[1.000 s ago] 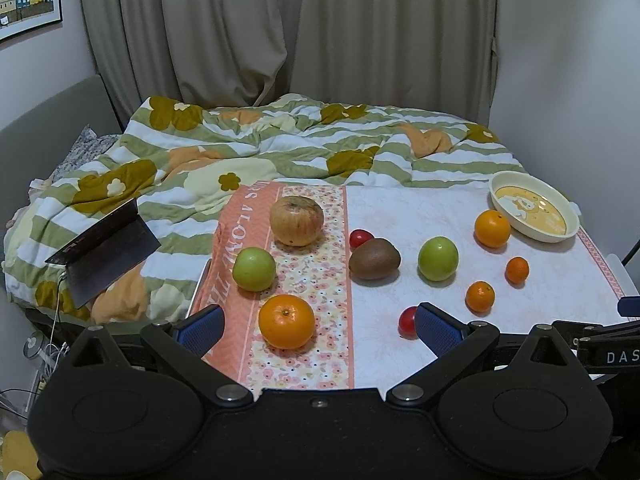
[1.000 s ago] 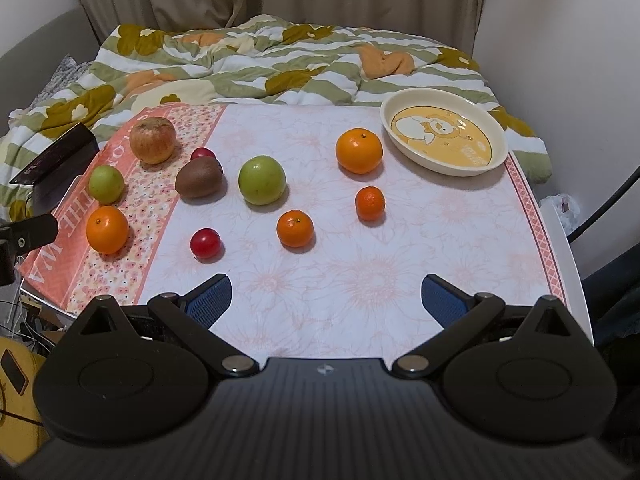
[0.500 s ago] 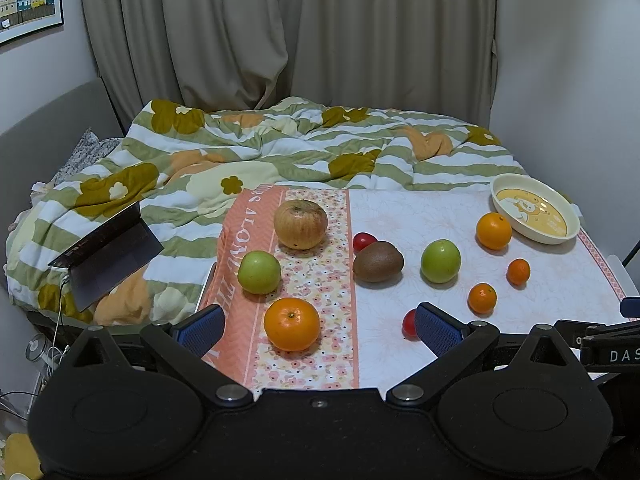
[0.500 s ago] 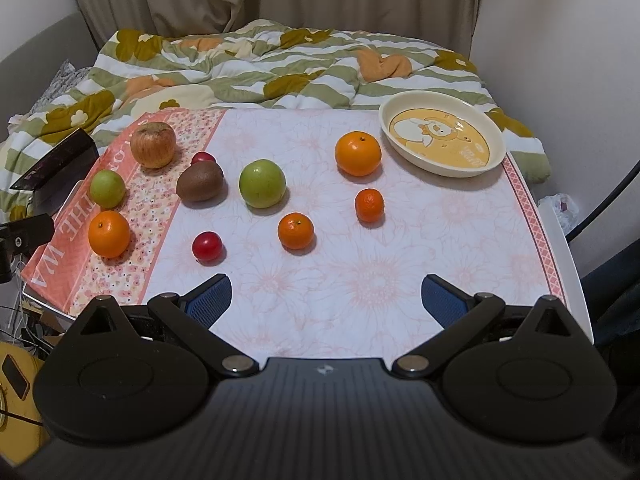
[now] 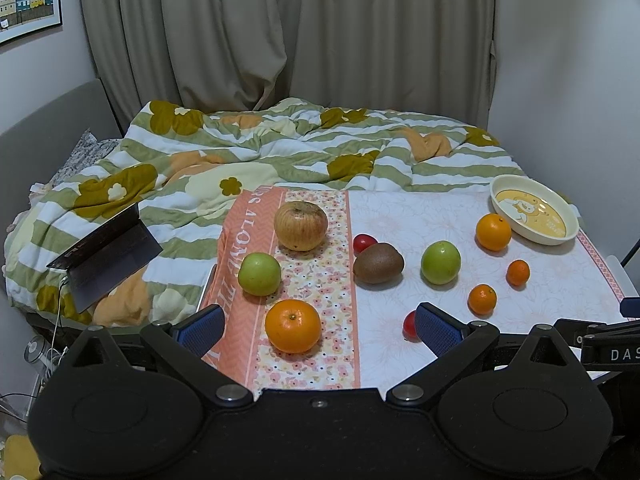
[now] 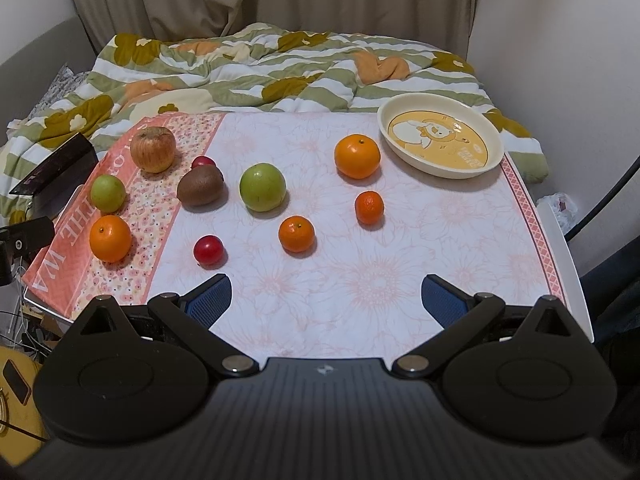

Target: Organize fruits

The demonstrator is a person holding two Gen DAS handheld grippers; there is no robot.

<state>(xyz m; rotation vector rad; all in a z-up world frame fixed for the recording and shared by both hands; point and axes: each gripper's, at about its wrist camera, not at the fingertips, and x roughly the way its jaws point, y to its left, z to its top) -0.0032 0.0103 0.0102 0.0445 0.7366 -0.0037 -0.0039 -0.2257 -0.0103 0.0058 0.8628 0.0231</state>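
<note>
Several fruits lie spread over a cloth-covered table (image 6: 400, 280). A brownish apple (image 5: 301, 225), a green apple (image 5: 259, 273) and a big orange (image 5: 293, 325) sit on the left strip. A kiwi (image 6: 200, 186), another green apple (image 6: 263, 187), a second big orange (image 6: 357, 156), two mandarins (image 6: 297, 234) (image 6: 369, 207) and two red fruits (image 6: 208, 249) (image 6: 203, 161) lie toward the middle. A cream dish (image 6: 440, 140) stands empty at the far right. My left gripper (image 5: 318, 330) hangs open above the near edge, the big orange between its fingers' line. My right gripper (image 6: 326, 300) is open over bare cloth.
A striped floral duvet (image 5: 280, 152) covers the bed behind the table. A half-open laptop (image 5: 104, 252) rests on the bed at the left. Curtains and a wall close off the back and right. A phone (image 6: 16, 384) lies low at the left.
Both grippers have drawn back and tilted slightly upward, so the fruits sit a little lower and farther in view. No fruit has moved, and both stay open.
</note>
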